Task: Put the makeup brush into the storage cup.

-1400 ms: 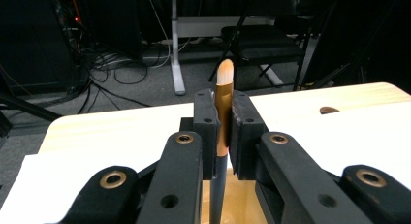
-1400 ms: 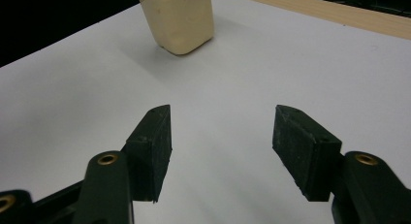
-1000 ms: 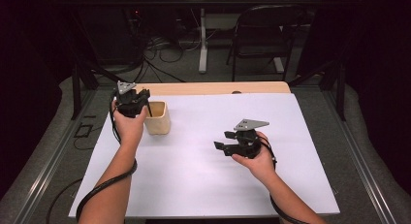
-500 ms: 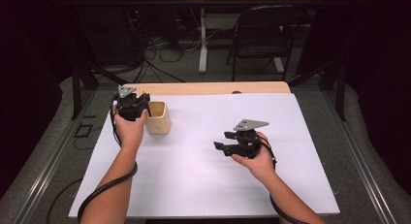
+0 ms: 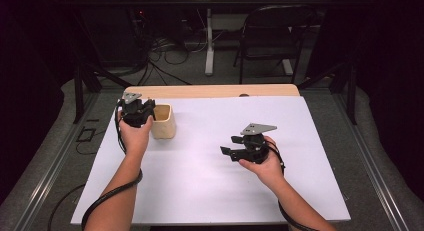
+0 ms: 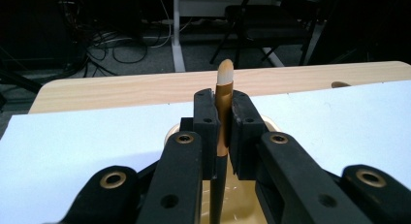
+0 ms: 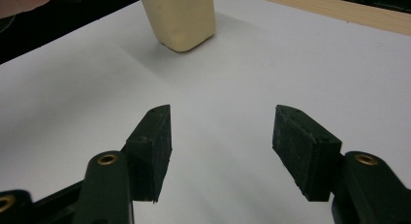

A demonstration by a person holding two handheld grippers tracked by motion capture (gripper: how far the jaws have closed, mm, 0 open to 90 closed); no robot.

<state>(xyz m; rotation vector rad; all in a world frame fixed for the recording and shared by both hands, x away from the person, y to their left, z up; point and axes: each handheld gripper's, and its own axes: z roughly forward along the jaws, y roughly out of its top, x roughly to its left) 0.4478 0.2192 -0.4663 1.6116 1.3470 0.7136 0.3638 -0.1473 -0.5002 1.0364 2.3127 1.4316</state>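
White table (image 5: 200, 191) under dim light: the left gripper (image 6: 222, 132), fingers clenched on an upright gold-handled brush (image 6: 224, 103) above the beige cup (image 5: 164, 121), seems mid-placement and should lower and release, while the right gripper (image 7: 220, 151) waits nearby with fingers spread.

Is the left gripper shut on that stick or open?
Shut. The left gripper has its fingers pressed against both sides of the upright stick, above the beige cup.

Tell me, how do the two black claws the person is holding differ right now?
The left gripper is shut on a slim brown stick; the right gripper is open and holds nothing. The left gripper sits over the cream cup; the right gripper hovers over bare white table, away from the cup. Both are black, two-jawed and hand-held.
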